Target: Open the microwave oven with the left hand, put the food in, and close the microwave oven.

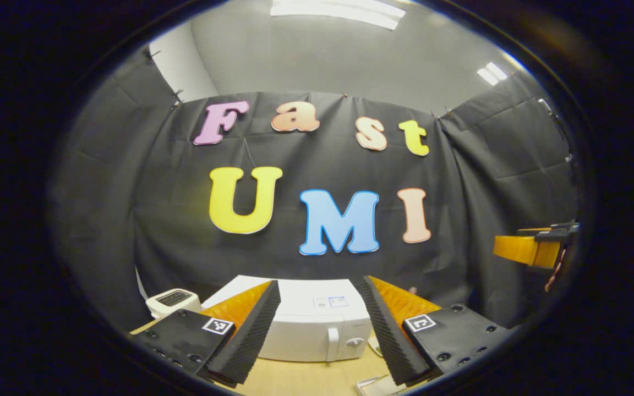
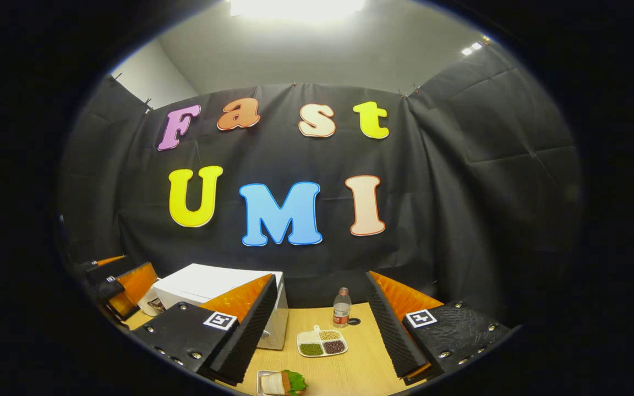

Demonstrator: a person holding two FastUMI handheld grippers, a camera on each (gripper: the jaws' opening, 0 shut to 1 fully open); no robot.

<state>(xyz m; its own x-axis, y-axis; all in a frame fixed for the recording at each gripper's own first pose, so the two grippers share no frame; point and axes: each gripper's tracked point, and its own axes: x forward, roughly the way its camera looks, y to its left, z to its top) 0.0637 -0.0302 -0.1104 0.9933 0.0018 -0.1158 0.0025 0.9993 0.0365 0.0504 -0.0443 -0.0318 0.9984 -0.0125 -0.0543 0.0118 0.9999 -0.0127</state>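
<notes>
- Your left gripper [image 1: 317, 330] hangs above the table with its two fingers wide apart, and nothing is between them.
- Through that gap, at the bottom centre of the left gripper view, you see the white box-shaped microwave oven [image 1: 317, 324]. Its door is closed, and the white upright handle [image 1: 332, 344] sits at the right part of the front, next to a round knob [image 1: 354, 342].
- A small white toaster [image 1: 173, 300] stands at the lower left of that view, just beside the oven.
- Your right gripper [image 2: 320, 330] is also open and holds nothing.
- The food, a sandwich with a green leaf on a small white tray [image 2: 283, 383], lies on the light wooden table [image 2: 361, 363] at the bottom centre of the right gripper view, near the oven's right side.
- Behind it you see a white divided plate with grains and beans [image 2: 322, 341] and a clear plastic bottle [image 2: 342, 308].
- In my judgement the first step, opening the door, is not yet begun.
- The next move asks you to lower the left gripper, bring the handle between the fingers, close them and pull the door outward.
</notes>
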